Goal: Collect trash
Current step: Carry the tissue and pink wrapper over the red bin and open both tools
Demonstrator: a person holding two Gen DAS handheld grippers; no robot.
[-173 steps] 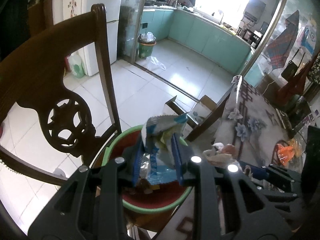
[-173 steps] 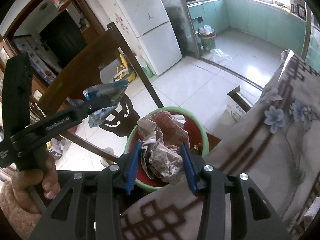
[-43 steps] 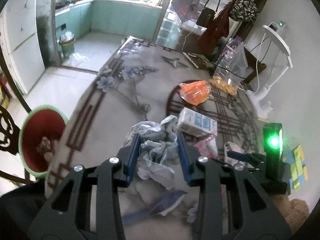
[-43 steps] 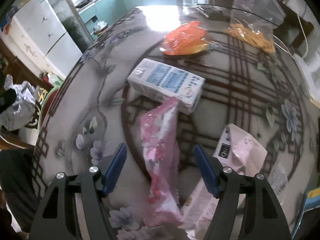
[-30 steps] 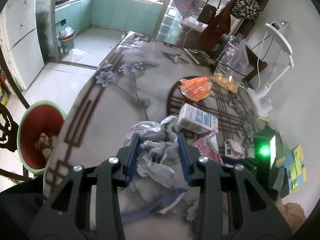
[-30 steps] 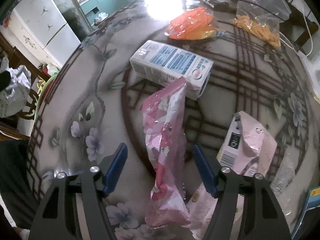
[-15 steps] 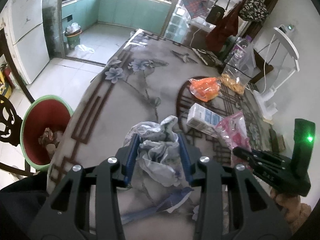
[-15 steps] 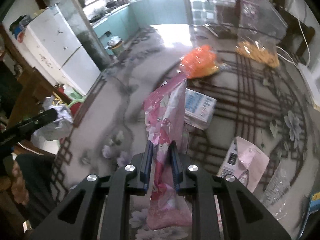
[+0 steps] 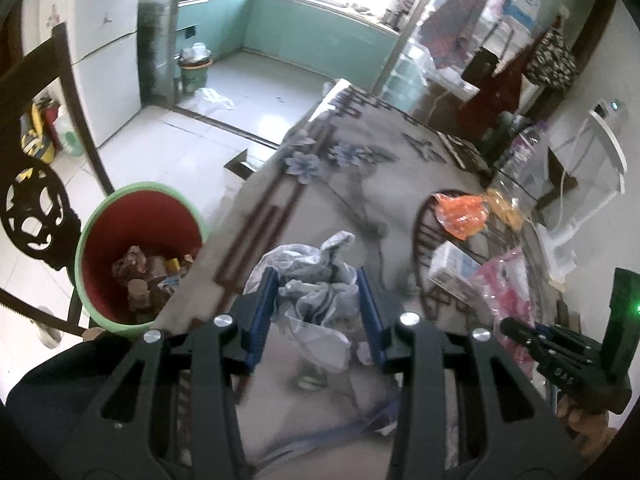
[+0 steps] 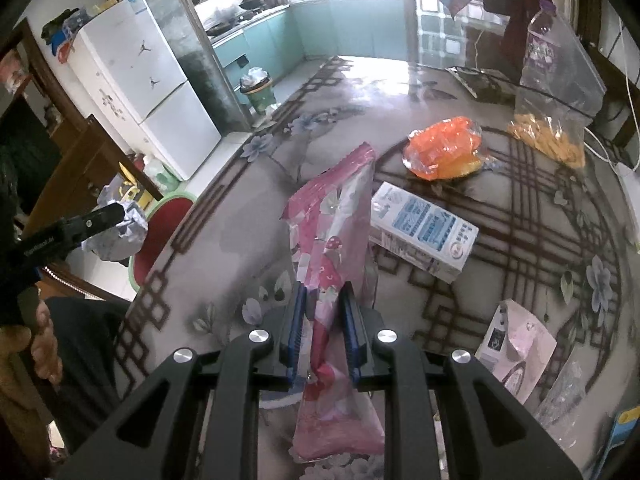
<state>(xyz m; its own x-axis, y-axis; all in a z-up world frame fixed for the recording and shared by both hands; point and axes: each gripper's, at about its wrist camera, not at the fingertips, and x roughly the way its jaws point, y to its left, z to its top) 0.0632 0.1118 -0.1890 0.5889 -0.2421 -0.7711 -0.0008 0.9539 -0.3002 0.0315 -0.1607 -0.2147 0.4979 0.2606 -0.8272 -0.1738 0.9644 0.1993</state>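
Note:
My left gripper (image 9: 316,304) is shut on a crumpled grey plastic bag (image 9: 316,280), held over the table's left side. To its left, beside the table, stands the green bin with a red inside (image 9: 136,248), with trash at its bottom. My right gripper (image 10: 323,320) is shut on a pink snack wrapper (image 10: 332,232) lifted above the table. The same wrapper (image 9: 508,292) and the right gripper (image 9: 520,334) show at the right of the left wrist view. The left gripper with its bag (image 10: 116,232) appears at the left of the right wrist view, above the bin (image 10: 160,224).
On the flowered tablecloth (image 10: 248,248) lie a white and blue carton (image 10: 424,232), an orange bag (image 10: 444,152), a clear bag of yellow snacks (image 10: 556,92) and a pale pink packet (image 10: 516,344). A dark carved chair (image 9: 36,200) stands by the bin.
My right gripper closed on the pink wrapper and lifted it off the table. My left gripper carried the grey bag leftward, so the bin is nearer in its view.

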